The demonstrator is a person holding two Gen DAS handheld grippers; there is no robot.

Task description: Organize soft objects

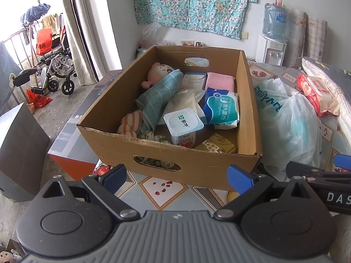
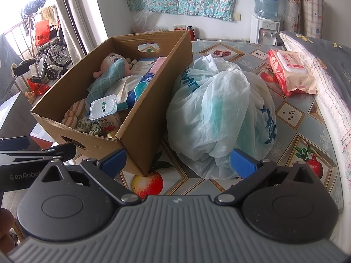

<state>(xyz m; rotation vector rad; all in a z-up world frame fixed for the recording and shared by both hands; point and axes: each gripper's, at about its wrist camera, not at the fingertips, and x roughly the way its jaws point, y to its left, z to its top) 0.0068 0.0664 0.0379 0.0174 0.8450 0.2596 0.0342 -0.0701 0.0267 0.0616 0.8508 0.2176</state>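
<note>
Both wrist views, one moment. We see the left tool (image 1: 177, 176) held low before the near wall of a cardboard box (image 1: 122, 144), its blue fingers spread wide apart and empty. The right tool (image 2: 178, 161) likewise stands with fingers apart, gripping nothing; its right finger is just in front of a crumpled white plastic bag (image 2: 219, 114), though we cannot tell whether they touch.

The box rests on a table (image 2: 291, 114) covered with a fruit-patterned cloth, and the bag lies just beside the box's right wall. Inside the box we note the soft items: a plush doll (image 1: 159, 71) at the far left, partly wrapped by a teal checked cloth (image 1: 158, 100); an orange-striped cloth (image 1: 130, 121) at the near left; a pink cloth (image 1: 220, 81) toward the far wall. Among them sit a yogurt cup (image 1: 183, 123), tilted, and a blue-and-white wet-wipe pack (image 1: 221, 109).

Outside the box, a red-and-pink wipes packet (image 2: 290, 72) lies on the table beyond the bag, near a folded quilt (image 2: 324, 83) along the right edge.
</note>
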